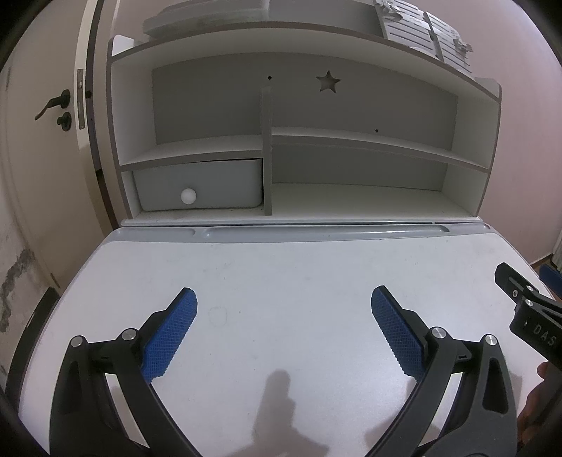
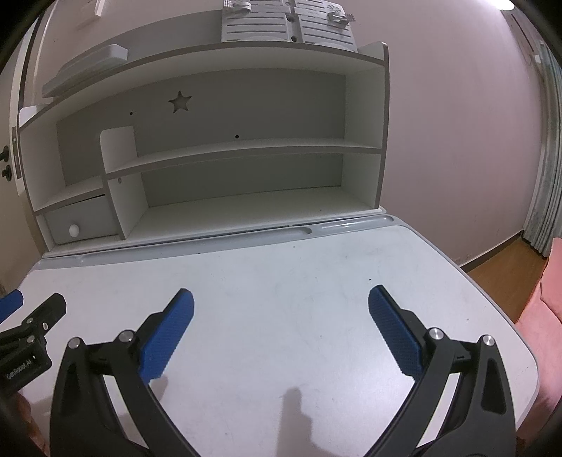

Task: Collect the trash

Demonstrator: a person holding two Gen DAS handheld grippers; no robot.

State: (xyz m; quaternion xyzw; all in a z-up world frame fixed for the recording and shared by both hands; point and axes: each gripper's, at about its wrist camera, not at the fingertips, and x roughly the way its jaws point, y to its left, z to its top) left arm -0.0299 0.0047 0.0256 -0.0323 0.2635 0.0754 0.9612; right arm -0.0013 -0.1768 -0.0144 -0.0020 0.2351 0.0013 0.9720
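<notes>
Pink wall (image 2: 456, 123) behind everything; cream door (image 1: 45, 158) with a dark lever handle (image 1: 52, 103) at far left in the left wrist view.

White shelf unit (image 1: 488, 140) stands at the back of the surface (image 1: 281, 281), with grey-brown edging, a star cutout (image 1: 328, 81) in its back panel and a vertical divider (image 1: 267, 151). Grey slatted items (image 2: 288, 26) sit on its top board. In the lower left compartment, a pale grey drawer (image 1: 217, 182) with a round white knob (image 1: 188, 195).

Surface: white-grey, scuffed, faint marks and a few dark specks, with a long grey groove (image 1: 316, 232) along its back edge. No trash item can be made out on it or on the shelves in either view, so its look and place cannot be told.

Left hand-held gripper (image 1: 283, 306): jaws spread wide, nothing between the blue textured pads (image 1: 172, 337), hovering over the near part of the surface.

Right hand-held gripper (image 2: 281, 306): likewise wide apart, pads (image 2: 395, 334) bare, just beside the left one; each shows at the edge of the other's view.

Wood floor (image 2: 502, 263) and a pink cushion-like thing (image 2: 548, 316) to the right of the surface.
</notes>
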